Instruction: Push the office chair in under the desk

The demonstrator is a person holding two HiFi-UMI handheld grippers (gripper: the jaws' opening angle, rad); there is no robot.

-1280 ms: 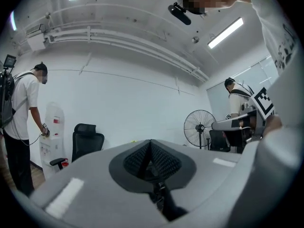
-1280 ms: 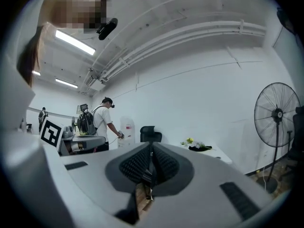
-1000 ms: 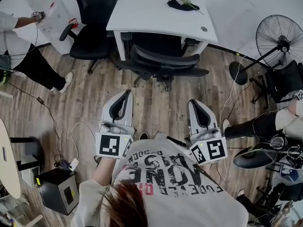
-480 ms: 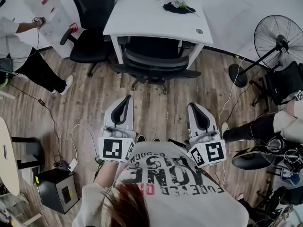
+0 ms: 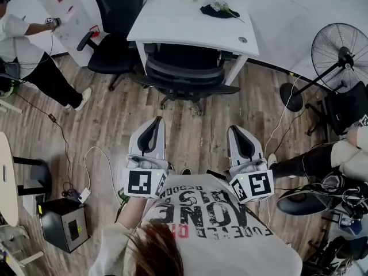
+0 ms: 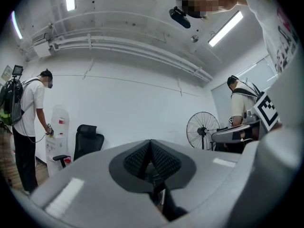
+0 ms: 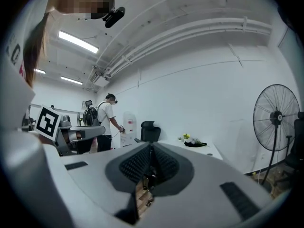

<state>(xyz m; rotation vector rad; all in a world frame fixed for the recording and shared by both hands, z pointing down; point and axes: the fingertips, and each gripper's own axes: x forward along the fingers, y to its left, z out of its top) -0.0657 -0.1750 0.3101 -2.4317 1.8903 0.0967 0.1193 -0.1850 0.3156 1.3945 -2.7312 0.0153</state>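
Head view first: office chair (image 5: 187, 73) sits with its seat under the white desk (image 5: 172, 30), only its dark backrest and armrests showing along the desk's near edge. A dark cloth (image 5: 215, 9) with small flowers lies on the far part of the desktop. Left gripper (image 5: 154, 125) and right gripper (image 5: 238, 132) are held side by side over the wooden floor (image 5: 195, 137), both pointing toward the chair and well apart from it, touching nothing. A second black chair (image 5: 115, 22) stands left of the desk, and a pedestal fan (image 5: 342, 53) stands to the right. Left gripper view: the ribbed pads of the left gripper (image 6: 150, 158) meet with nothing between them; beyond are the second black chair (image 6: 88, 141), a person (image 6: 26, 122) at a water dispenser (image 6: 56, 137), and the fan (image 6: 203, 129). Right gripper view: the right gripper (image 7: 151, 163) has its jaws together too, empty, with the desk (image 7: 190, 148) ahead and the fan (image 7: 275, 118) to the right.
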